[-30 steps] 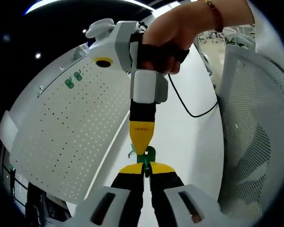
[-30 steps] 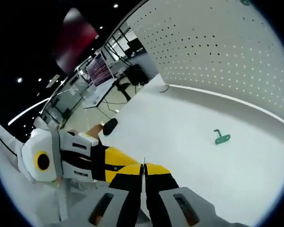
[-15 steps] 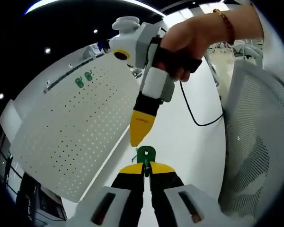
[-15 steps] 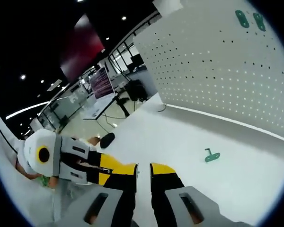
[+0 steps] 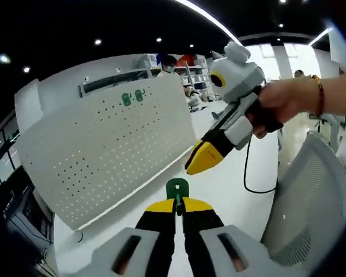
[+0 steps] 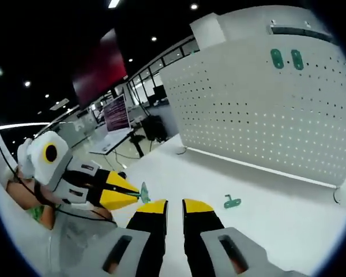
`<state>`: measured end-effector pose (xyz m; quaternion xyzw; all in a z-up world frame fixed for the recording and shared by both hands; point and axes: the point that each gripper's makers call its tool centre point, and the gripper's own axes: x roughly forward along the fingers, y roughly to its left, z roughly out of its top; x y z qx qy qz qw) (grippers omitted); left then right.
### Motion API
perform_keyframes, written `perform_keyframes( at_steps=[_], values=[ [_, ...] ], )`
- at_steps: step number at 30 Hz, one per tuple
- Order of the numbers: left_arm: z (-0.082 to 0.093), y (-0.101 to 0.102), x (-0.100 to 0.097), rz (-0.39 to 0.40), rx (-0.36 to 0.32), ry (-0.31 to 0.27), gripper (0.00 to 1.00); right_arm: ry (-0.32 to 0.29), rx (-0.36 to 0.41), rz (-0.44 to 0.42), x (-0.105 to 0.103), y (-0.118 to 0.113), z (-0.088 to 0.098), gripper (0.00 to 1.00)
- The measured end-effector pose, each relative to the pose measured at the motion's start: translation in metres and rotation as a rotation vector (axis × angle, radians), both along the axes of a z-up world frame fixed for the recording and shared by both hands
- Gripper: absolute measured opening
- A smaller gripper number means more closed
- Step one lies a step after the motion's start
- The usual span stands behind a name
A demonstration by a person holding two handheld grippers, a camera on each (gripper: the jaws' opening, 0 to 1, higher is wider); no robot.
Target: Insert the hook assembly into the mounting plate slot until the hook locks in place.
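The white perforated mounting plate point(image 5: 109, 150) stands upright on the white table, and two green hooks point(image 5: 132, 97) hang near its top edge. My left gripper point(image 5: 177, 203) is shut on a green hook assembly point(image 5: 177, 188) that sticks up from its yellow tips. A hand holds my right gripper point(image 5: 199, 163) just up and to the right of that hook, apart from it. In the right gripper view, my right gripper point(image 6: 175, 206) is open with nothing in the gap. The left gripper point(image 6: 98, 187) comes in from the left carrying its hook point(image 6: 144, 193). Another green hook point(image 6: 232, 201) lies on the table before the plate point(image 6: 259, 115).
A white mesh chair back point(image 5: 311, 202) stands close on the right of the left gripper view. A black cable point(image 5: 248, 176) trails over the table point(image 6: 288, 225). Desks and monitors point(image 6: 116, 112) fill the room beyond the table's far end.
My right gripper has gone from shut to open and drawn away from the hook in the left gripper. Both views have swung so that the plate now stands upright.
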<state>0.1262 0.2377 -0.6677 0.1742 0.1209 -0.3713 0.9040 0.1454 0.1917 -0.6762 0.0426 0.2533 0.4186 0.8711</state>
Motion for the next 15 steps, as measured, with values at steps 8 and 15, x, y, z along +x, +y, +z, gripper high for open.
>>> perform_keyframes(
  at_steps=[8,15],
  values=[
    [0.012,-0.008,0.006,0.045,0.007,-0.053,0.03,-0.026,-0.008,-0.014,-0.009,-0.017,-0.001,0.08],
    [0.031,-0.011,0.026,0.127,-0.12,-0.023,0.03,-0.037,-0.002,-0.035,-0.009,-0.03,-0.001,0.08]
  ],
)
